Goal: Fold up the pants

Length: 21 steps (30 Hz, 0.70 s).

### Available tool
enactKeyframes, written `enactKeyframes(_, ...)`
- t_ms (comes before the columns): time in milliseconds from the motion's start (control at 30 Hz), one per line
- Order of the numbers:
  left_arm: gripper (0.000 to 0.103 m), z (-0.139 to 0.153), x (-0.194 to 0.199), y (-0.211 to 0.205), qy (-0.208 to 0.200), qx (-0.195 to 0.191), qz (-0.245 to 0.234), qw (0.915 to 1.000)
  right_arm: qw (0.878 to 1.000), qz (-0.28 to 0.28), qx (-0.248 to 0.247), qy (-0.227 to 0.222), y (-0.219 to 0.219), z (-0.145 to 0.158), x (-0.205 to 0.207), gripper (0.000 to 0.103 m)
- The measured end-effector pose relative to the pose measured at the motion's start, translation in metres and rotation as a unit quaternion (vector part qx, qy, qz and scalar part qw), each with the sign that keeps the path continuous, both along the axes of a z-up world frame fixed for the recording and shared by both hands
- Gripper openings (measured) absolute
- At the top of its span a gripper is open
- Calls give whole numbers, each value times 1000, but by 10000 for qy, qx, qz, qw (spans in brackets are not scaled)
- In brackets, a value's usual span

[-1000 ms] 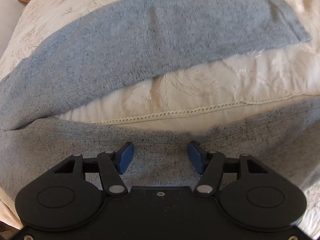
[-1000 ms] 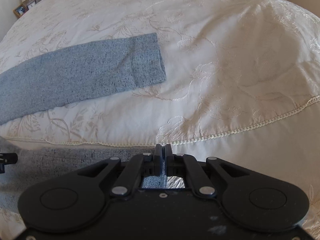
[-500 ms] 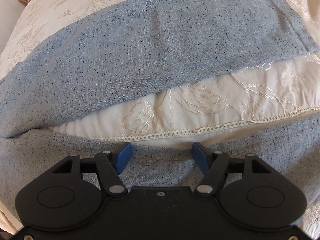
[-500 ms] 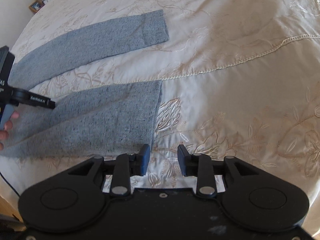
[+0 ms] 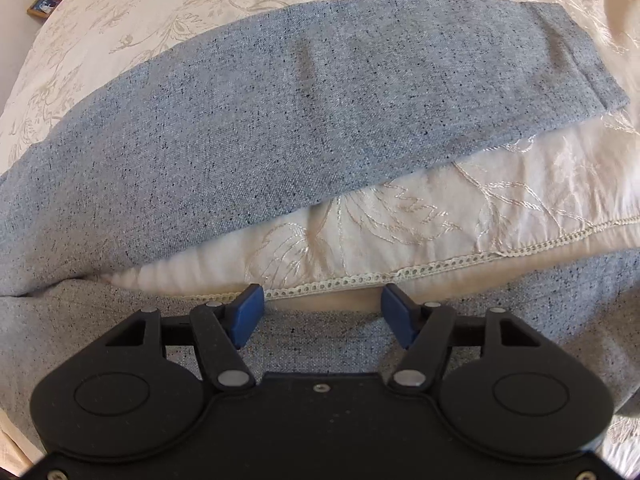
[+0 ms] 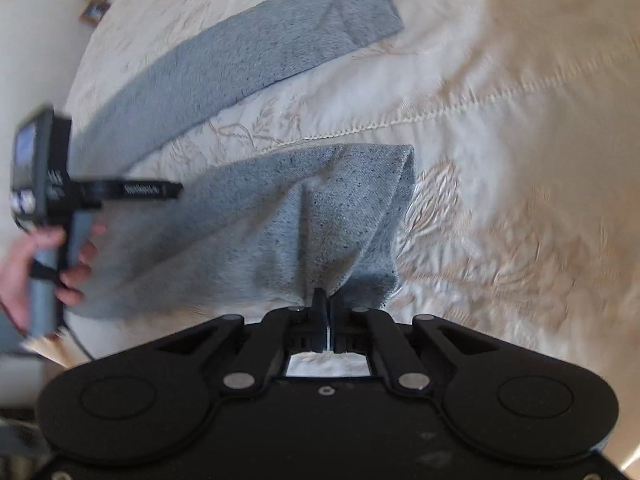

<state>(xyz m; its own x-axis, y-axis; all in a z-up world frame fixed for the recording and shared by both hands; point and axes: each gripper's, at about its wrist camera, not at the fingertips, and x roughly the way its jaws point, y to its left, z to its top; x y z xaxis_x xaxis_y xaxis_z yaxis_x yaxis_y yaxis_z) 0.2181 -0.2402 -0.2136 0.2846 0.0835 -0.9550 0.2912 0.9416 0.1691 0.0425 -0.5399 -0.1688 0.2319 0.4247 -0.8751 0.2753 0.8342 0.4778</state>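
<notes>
Grey-blue speckled pants lie spread on a cream embroidered bedspread. In the left wrist view the far leg [image 5: 280, 120] runs across the frame and the near leg [image 5: 320, 336] lies under my left gripper [image 5: 322, 312], which is open with its blue pads just above the cloth. In the right wrist view my right gripper [image 6: 325, 304] is shut on the hem end of the near leg [image 6: 332, 216], and the cloth is pulled up into a fold. The far leg [image 6: 248, 56] lies flat behind it. The left gripper's body [image 6: 48, 188] shows at the left, held by a hand.
The bedspread [image 5: 440, 216] has a lace seam [image 5: 480, 258] between the two legs. Small framed items [image 5: 44, 4] stand on a shelf at the far left. The bed edge is close under both grippers.
My right gripper was shut, opened beside the near leg's hem, and has now shut on it and lifted the cloth. My left gripper stays open and has moved slightly forward.
</notes>
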Motion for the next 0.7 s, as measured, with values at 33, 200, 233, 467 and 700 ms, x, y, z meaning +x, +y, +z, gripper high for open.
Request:
enactKeyframes(33, 67, 4, 0, 2, -12, -30, 15, 10000, 9975, -426, 542, 174, -12, 3, -3, 3)
enactKeyframes(200, 65, 20, -22, 11, -163, -36, 40, 9999, 9947, -830, -399, 461, -33, 3, -4, 3)
enactKeyframes(233, 65, 24, -30, 13, -208, -41, 29, 9998, 9914, -592, -975, 648, -27, -2, -2, 2)
enactKeyframes(467, 65, 52, -79, 42, -485, -138, 313, 9982, 9803, -247, -1929, -334, 1, 18, -8, 36)
enactKeyframes(700, 65, 59, -95, 75, -434, -335, 967, 9938, 9796, -201, -1954, -418, 14, -9, 51, 36)
